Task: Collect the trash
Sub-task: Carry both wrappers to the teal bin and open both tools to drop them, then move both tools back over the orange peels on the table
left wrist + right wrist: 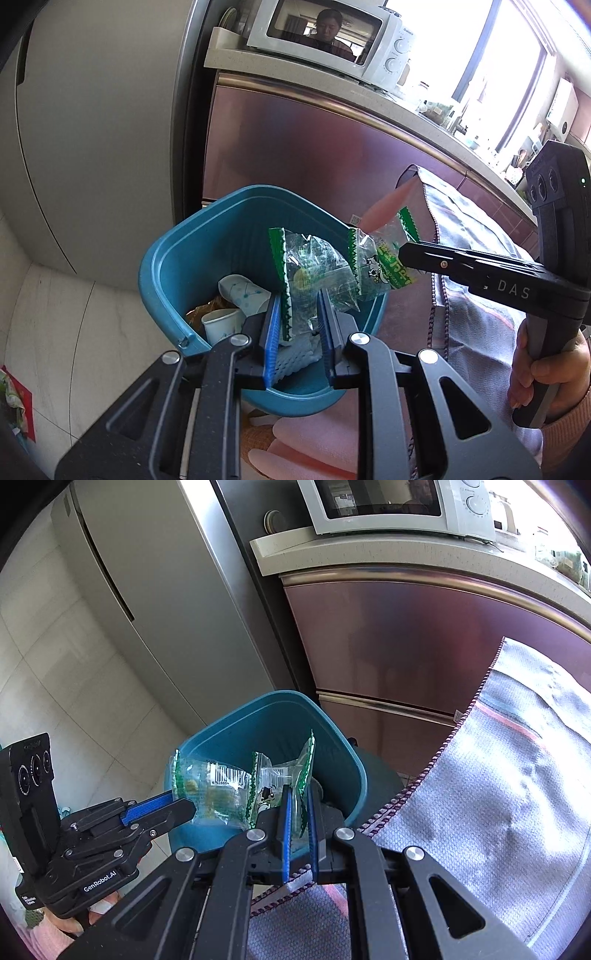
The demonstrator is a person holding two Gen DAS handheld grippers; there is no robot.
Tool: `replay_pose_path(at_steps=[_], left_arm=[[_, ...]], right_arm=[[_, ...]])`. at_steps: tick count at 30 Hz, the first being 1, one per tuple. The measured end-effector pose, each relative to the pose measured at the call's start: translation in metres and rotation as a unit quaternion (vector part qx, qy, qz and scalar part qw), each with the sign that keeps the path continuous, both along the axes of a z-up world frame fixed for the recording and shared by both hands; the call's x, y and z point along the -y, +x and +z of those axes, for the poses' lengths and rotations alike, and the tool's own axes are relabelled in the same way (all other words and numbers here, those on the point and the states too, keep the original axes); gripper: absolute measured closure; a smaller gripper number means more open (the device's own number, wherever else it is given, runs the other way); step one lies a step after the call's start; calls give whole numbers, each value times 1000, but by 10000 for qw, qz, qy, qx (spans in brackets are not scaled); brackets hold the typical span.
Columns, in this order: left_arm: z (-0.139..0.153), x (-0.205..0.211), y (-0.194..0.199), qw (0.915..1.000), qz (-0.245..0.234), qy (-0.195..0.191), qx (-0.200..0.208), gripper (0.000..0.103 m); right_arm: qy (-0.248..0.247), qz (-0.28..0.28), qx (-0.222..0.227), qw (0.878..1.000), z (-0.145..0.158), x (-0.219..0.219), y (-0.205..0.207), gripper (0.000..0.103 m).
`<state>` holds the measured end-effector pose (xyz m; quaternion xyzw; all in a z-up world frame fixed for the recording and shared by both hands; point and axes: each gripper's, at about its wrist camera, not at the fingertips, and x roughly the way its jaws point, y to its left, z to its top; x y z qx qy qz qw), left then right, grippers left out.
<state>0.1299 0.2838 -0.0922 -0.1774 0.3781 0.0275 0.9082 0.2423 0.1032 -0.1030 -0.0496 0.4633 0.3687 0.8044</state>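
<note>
The left gripper (299, 328) is clenching a crinkled clear plastic wrapper (306, 273) with a green zigzag-cut edge, its ribbed blue pads (272, 343) pinching the thin film above the open mouth of a teal plastic bin (162, 266). The right gripper (298, 827) is likewise gripping tight a second wrapper (291, 779) of the same glossy, see-through film, printed with a small cow figure and green lettering; it is hanging over the bin's far rim as seen from the left gripper. The two wrappers are sitting just beside each other, overlapping in both views, so whether they are touching cannot be told. Beneath the left gripper, inside the smooth, rounded-square bin, paper cups (221, 325) and a piece of white foam netting (291, 358) are lying, partly hidden by the pads. A person's hand (543, 373) is wrapping around the right gripper's handle, cut off by the frame edge. To the right of both grippers a coarse grey woven cloth (498, 775) with a stitched maroon border is draping down
</note>
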Motion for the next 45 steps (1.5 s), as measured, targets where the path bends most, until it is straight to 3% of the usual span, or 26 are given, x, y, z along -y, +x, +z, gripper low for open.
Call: replay_pose_path(at_steps=[10, 15, 23, 26, 30, 38, 45], left_arm=[[-13, 2, 10, 9998, 32, -69, -165, 83], [-24, 7, 18, 9995, -34, -93, -291, 78], [-43, 9, 26, 9985, -77, -179, -520, 78], [-39, 10, 21, 9988, -94, -179, -435, 78], [-15, 15, 7, 9999, -141, -33, -80, 69], [40, 70, -18, 9918, -1002, 127, 781, 57], [56, 147, -20, 9737, -2073, 56, 946, 56]], right_arm=[[-119, 45, -56, 9999, -7, -11, 5, 92], [-160, 14, -106, 9998, -9, -12, 7, 83], [-66, -94, -90, 9999, -9, 0, 6, 83], [32, -124, -23, 9999, -4, 7, 1, 83], [250, -129, 143, 9995, 10, 23, -13, 77], [648, -255, 702, 9951, 51, 86, -62, 65], [713, -920, 997, 9882, 67, 172, -99, 62]])
